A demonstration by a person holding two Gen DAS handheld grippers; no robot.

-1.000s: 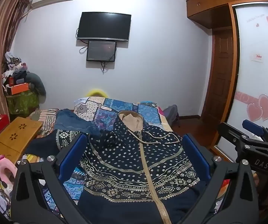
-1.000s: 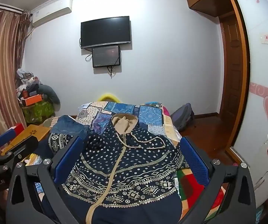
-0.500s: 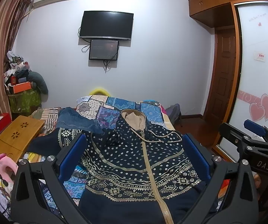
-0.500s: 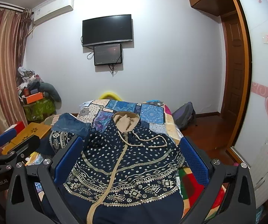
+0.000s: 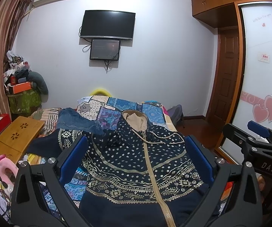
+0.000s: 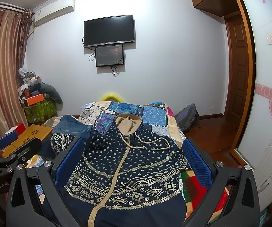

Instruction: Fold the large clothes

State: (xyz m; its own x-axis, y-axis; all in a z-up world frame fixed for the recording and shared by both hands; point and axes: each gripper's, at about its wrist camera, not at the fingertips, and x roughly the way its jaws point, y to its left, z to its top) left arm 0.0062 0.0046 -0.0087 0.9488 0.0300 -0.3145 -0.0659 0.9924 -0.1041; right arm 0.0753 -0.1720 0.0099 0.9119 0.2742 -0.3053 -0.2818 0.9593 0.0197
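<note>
Two grippers hover side by side above the near end of a bed (image 5: 155, 111), both pointed forward and level toward the far wall. On the bed's patchwork quilt (image 5: 117, 106) lies a navy patterned hoodie (image 5: 136, 162), front up, zipped along a tan zipper (image 5: 153, 176), its tan-lined hood (image 5: 136, 120) pointing away and its drawstrings (image 5: 166, 138) loose across the chest. One sleeve (image 5: 64, 141) spreads out to the left side, partly under a pair of blue jeans (image 5: 75, 122) that rests just beyond it. The left gripper (image 5: 136, 158) has its blue-padded fingers (image 5: 73, 157) spread wide, one on either side of the hoodie's body, holding nothing and not touching the cloth as far as this view shows. The right gripper (image 6: 132, 160) stands the same way: fingers (image 6: 194, 160) wide apart, framing the chest of the hoodie (image 6: 128, 166), with nothing between them. In the left wrist view the right gripper (image 5: 259, 141) shows at the right edge, just beside the bed; in the right wrist view the left gripper (image 6: 12, 147) shows at the left edge, so the two hold about the same height, near each other. A small wooden folding table (image 5: 16, 138) sits left of the bed, and a television (image 5: 107, 24) hangs on the far wall.
</note>
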